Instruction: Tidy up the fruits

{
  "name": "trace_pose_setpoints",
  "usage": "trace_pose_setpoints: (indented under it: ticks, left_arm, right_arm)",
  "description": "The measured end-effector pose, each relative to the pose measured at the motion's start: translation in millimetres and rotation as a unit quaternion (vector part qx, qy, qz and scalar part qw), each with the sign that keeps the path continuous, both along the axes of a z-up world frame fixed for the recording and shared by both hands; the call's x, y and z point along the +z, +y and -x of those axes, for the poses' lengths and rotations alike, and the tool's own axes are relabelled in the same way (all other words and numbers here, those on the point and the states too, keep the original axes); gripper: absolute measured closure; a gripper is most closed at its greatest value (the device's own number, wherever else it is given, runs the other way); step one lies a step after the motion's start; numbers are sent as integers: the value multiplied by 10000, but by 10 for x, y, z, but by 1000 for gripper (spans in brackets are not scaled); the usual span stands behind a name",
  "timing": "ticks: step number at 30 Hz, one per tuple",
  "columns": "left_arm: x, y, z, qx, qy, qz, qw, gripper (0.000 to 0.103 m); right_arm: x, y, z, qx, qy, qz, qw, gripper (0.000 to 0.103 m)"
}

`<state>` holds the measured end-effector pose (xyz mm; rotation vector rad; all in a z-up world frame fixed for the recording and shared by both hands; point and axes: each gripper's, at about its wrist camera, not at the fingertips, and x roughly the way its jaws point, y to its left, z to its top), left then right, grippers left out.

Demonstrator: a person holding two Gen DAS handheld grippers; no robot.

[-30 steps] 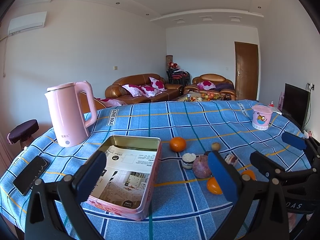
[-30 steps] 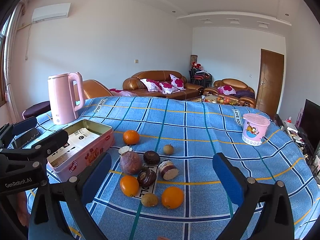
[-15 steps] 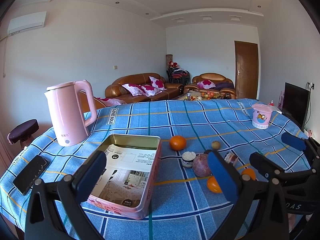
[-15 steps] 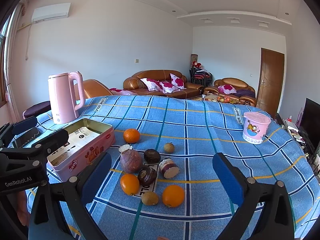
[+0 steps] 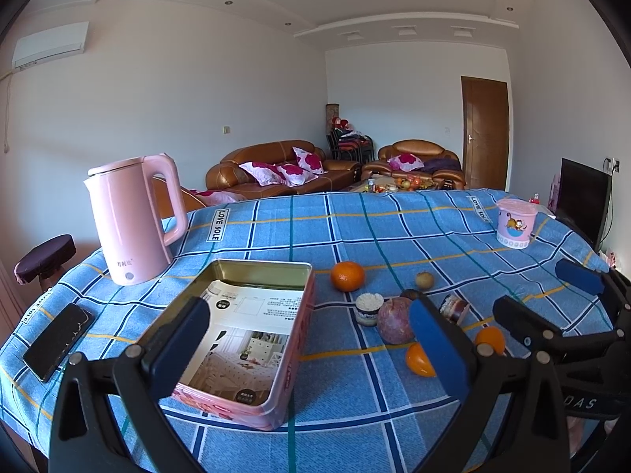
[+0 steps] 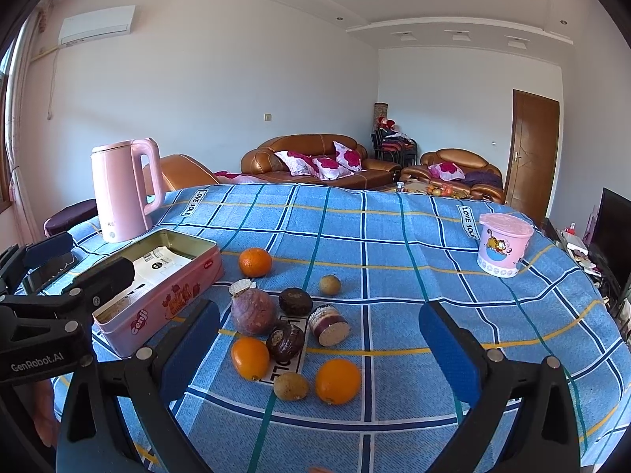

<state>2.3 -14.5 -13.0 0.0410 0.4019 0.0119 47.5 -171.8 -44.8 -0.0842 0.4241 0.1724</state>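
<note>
Judging from their look, the round orange citrus fruits [image 6: 338,381] should be firm, light and apt to roll, so each is best taken across its widest middle with the pads closing gently; the wrinkled dark purple passion fruits [image 6: 285,341] seem brittle-skinned and want a softer squeeze, while the large dull-red pomegranate-like fruit [image 6: 253,312] looks heaviest and needs a wide, centred hold. All lie loose on the blue plaid tablecloth [image 6: 394,236], clustered at about 11 o'clock from the right gripper [image 6: 319,349], with one orange farther off at 12 o'clock and two small tan-brown round fruits among them. A halved purple fruit [image 6: 328,324], white flesh showing, lies on its side and may be slippery at the cut. The open rectangular pink tin box [image 5: 244,339], lined with a printed sheet, sits just beside the cluster at its 9 o'clock, right under the left gripper [image 5: 309,345]. Both grippers hang spread wide with nothing between their blue pads, and no fruit is in the tin yet
</note>
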Motion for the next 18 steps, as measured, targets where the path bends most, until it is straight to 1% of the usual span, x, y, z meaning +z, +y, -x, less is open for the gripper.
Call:
trace_pose_setpoints:
  ticks: [12,18]
  left_arm:
    - [-6,-24,-9,0,33,-9,10000,0]
    - [-109,-82,-54,-96,156,-1,9998,0]
  right_arm:
    - [-2,-18,0,-5,22,-10,10000,1]
    - [-50,-64,6,-49,-2,76,10000,1]
